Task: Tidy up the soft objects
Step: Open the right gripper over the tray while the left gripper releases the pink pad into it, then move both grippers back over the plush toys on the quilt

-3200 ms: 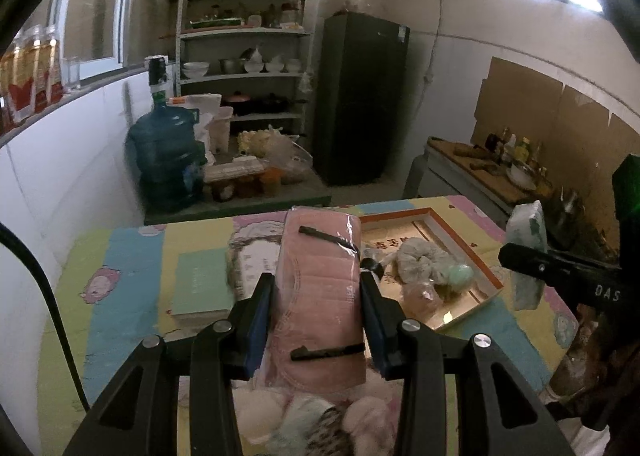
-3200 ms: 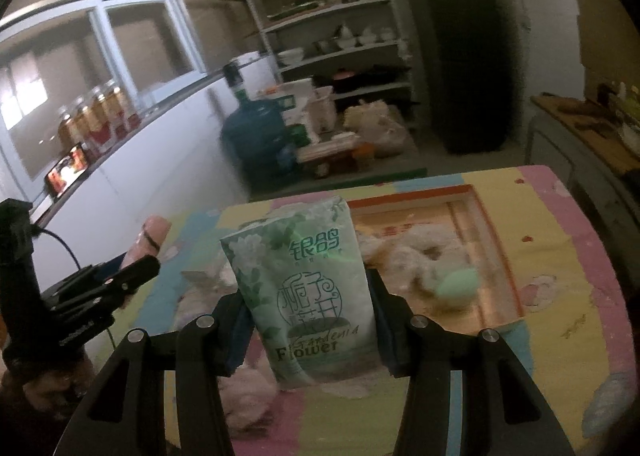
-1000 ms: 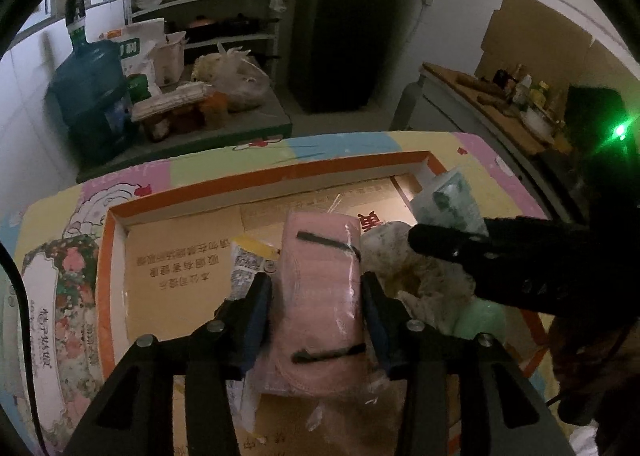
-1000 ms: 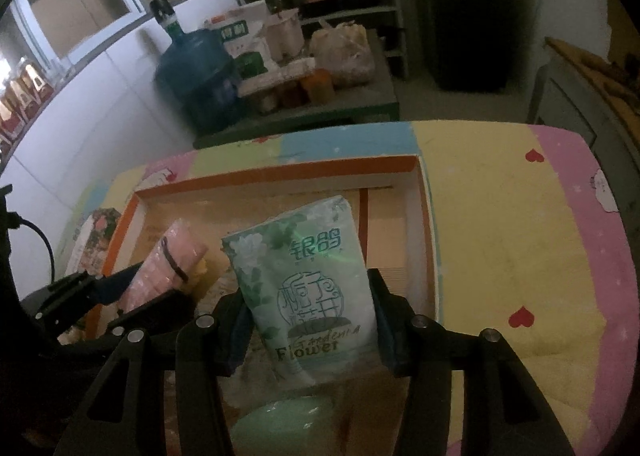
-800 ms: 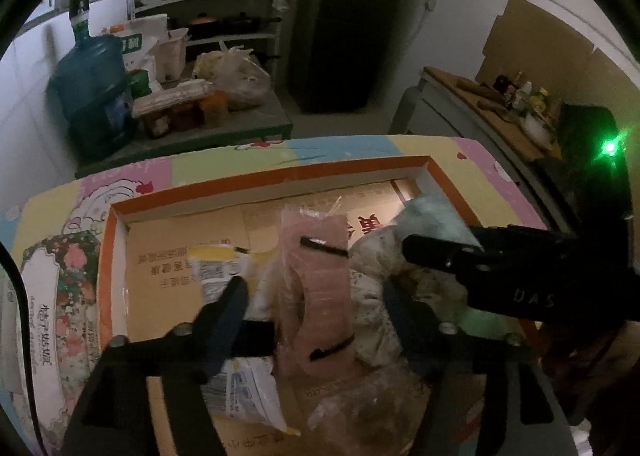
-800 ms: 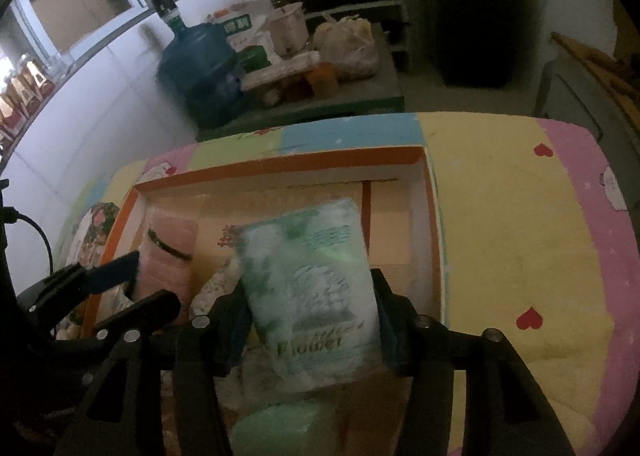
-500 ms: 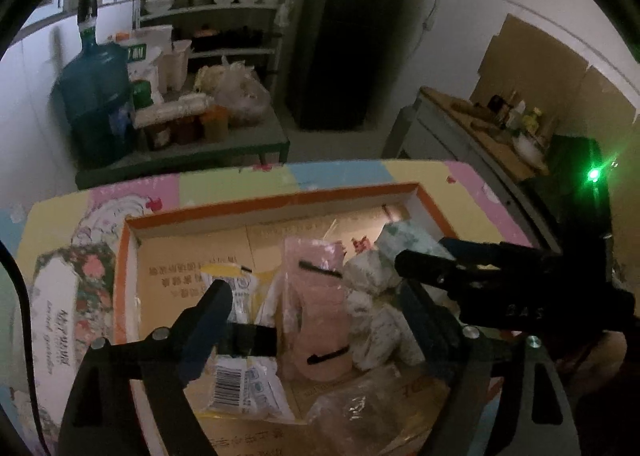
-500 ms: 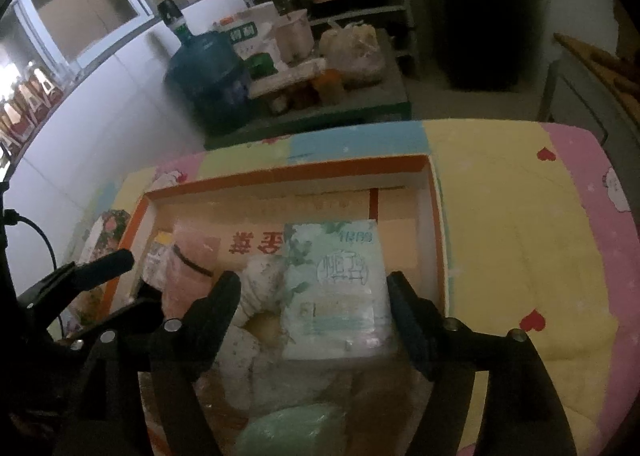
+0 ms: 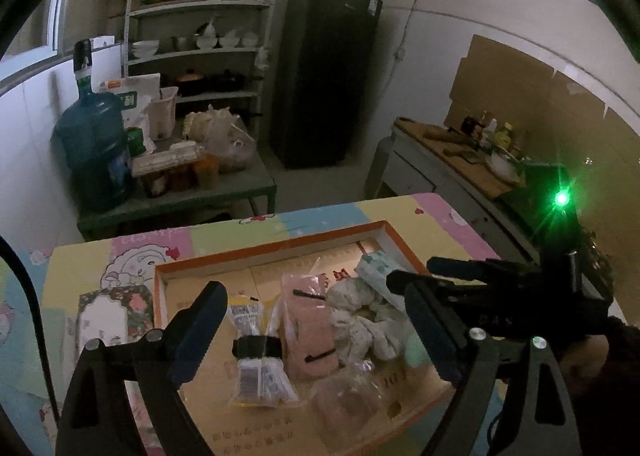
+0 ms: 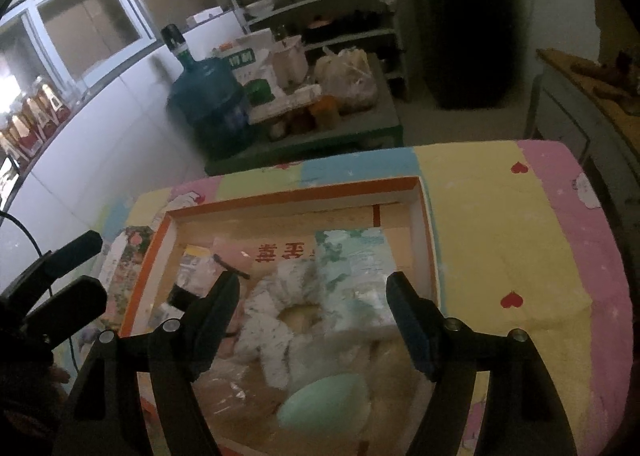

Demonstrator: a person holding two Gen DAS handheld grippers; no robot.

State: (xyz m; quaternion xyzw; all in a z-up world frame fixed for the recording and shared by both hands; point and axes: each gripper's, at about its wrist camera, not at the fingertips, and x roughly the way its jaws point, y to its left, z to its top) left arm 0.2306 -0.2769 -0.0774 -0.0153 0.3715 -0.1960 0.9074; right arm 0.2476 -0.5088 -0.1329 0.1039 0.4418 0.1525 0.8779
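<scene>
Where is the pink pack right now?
The pink pack lies in the orange box, mid-frame in the left view, between the yellow packet and the white cloth.

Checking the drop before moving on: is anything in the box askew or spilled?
Nothing has spilled. The green tissue pack lies tilted, propped on the white speckled cloth rather than flat; the pink pack lies inside the orange-rimmed box.

A shallow box (image 9: 280, 246) sits on the worktop (image 10: 500, 240) (a book (image 9: 114, 308) just left of it). Inside, from left: a flat packet (image 9: 256, 352), a wrapped pad pack (image 9: 306, 330), a cloth ring (image 10: 280, 308), then a tissue pack (image 10: 356, 276) against the right wall, with an egg-shaped sponge (image 10: 324, 400) nearest, before the ring
</scene>
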